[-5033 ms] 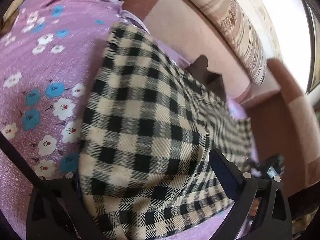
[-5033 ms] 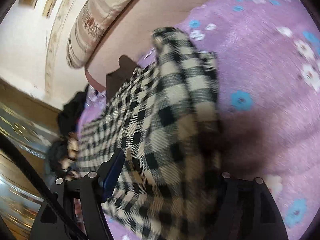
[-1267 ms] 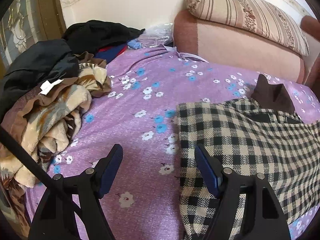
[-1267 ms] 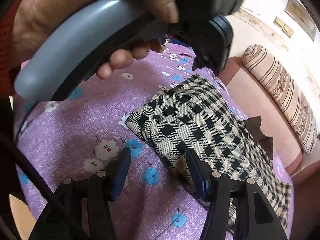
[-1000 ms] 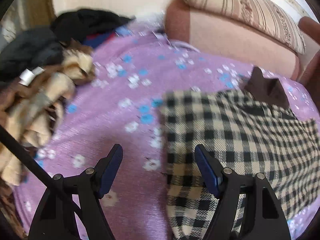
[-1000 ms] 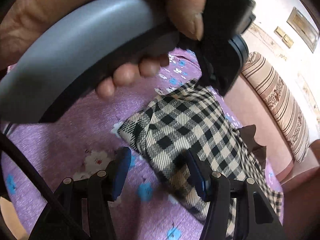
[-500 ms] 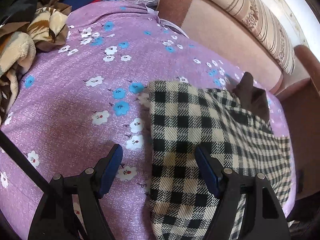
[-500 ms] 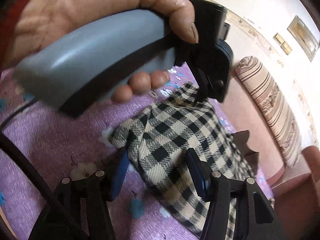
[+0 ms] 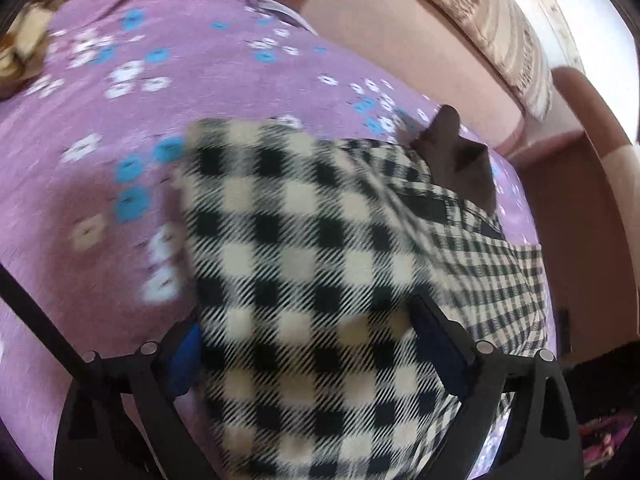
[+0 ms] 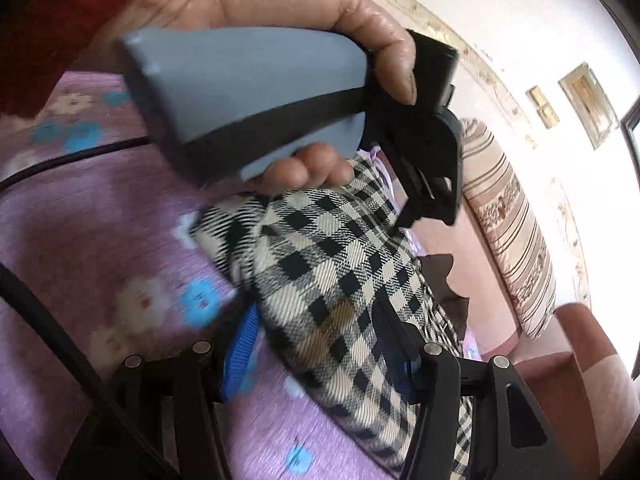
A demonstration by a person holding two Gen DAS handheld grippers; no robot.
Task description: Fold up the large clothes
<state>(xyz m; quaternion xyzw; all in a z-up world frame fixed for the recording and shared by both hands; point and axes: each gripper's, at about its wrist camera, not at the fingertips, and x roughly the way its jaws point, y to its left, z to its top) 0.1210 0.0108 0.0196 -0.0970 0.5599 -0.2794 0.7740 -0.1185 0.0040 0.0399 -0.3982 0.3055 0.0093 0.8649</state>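
Observation:
A black-and-cream checked garment (image 9: 300,240) with a brown collar (image 9: 460,160) lies folded on a purple flowered bedspread (image 9: 120,100). My left gripper (image 9: 310,344) points down at its near folded end. Its jaws are opening wide, and the cloth fills the gap between them and covers part of the left finger. In the right wrist view the same garment (image 10: 328,264) has its near corner between the fingers of my right gripper (image 10: 318,344), which stands open and does not squeeze it. A hand (image 10: 280,12) holds the left gripper's grey handle (image 10: 248,92) just above the cloth.
A pink padded back (image 9: 400,48) with a striped bolster (image 9: 500,28) runs along the far side of the bed. Part of a heap of other clothes (image 9: 20,52) shows at the upper left. A brown armrest (image 9: 592,208) borders the right side.
The left gripper tipped down and sank onto the garment's folded end, and its jaws widened around it. The right gripper came closer, so the garment's corner now lies between its fingers.

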